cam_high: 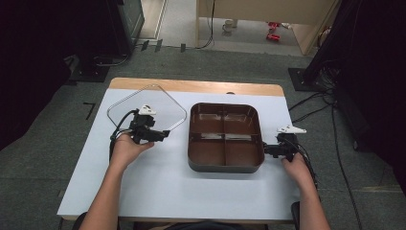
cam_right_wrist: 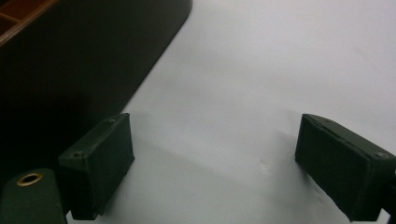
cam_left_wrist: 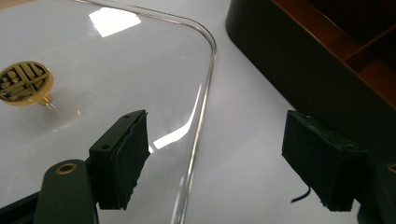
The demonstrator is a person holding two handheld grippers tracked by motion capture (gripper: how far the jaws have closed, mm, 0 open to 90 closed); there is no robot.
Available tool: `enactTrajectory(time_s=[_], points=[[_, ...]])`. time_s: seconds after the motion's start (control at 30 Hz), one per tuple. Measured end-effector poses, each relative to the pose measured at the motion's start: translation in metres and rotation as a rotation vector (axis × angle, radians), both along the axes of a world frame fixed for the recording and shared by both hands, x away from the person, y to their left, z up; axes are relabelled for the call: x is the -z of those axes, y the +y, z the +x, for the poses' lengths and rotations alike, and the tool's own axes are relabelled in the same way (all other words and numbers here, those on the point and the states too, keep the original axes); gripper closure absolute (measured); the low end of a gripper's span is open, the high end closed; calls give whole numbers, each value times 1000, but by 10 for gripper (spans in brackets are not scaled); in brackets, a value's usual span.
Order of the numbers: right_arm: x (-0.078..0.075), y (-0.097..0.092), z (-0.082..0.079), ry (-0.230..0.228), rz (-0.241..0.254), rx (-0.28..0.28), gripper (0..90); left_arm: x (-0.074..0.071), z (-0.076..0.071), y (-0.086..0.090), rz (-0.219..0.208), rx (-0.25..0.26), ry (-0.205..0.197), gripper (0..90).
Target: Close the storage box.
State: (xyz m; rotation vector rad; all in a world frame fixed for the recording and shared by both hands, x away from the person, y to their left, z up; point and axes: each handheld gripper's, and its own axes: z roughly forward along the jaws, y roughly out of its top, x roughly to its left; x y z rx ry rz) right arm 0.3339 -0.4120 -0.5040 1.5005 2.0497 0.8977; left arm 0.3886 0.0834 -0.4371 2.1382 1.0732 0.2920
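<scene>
Brown tray (cam_high: 225,165) between clear lid (cam_high: 165,103), right gripper (cam_high: 265,149).

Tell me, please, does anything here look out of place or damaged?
Mostly no. The clear lid lies flat beside the empty brown tray, turned cornerwise to it. A short thread hangs from one pad of the left gripper.

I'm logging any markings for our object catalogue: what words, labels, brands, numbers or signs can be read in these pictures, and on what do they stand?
No text reads clearly.
Round gold-and-black emblem on the clear transparent lid: it carries a dark pattern, perhaps characters, too blurred to read.
Brown four-compartment plastic tray: no label seen.
Red items on the floor far back: too small to read.
</scene>
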Motion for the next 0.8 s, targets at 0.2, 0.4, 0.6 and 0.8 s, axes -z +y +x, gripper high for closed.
enactTrajectory(time_s=[0.2,0.4,0.6,0.8], points=[[0,0,0,0,0,0,109,-2,17,2,-14,-12,0,223],[0,0,0,0,2,0,110,-2,33,8,-2,-22,-2,236],[0,0,0,0,1,0,109,1,50,17,-10,-51,-21,249],[0,0,0,-1,0,0,110,4,67,23,26,-84,-51,254]])
